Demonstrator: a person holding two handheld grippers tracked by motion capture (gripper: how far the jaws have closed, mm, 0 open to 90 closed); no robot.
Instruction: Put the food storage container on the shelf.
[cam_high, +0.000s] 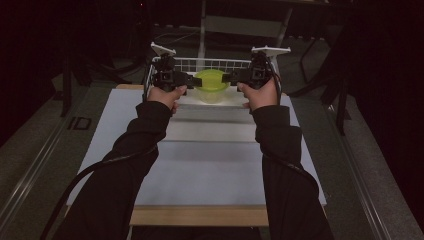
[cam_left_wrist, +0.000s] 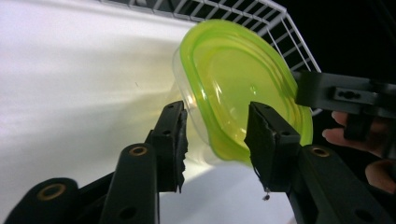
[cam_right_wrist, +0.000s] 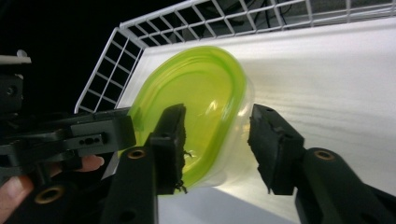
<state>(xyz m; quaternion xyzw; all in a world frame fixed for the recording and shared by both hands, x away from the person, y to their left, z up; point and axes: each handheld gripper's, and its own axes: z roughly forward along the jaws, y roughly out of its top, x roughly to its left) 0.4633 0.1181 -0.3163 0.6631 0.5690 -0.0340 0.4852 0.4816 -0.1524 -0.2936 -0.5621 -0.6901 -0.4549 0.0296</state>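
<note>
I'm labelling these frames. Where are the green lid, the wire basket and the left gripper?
green lid (cam_left_wrist: 233, 79), left gripper view, its top face.
wire basket (cam_right_wrist: 105, 70), right gripper view, its side wall.
left gripper (cam_high: 192, 79), high view, between its fingertips.

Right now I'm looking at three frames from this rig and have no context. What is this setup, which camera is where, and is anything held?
No robot here: a person in dark sleeves holds a hand-operated gripper in each hand, the left gripper and the right gripper. The high view looks down from above the person's side of the white table. The other two pictures come from cameras riding on each gripper, looking along its two black jaws. At the far end of the table, in front of a white wire basket, is a clear tub with a green lid. Both grippers sit at opposite sides of its rim, jaws open and straddling the edge. Nothing looks clamped yet, and I cannot tell whether the jaws touch it.
</note>
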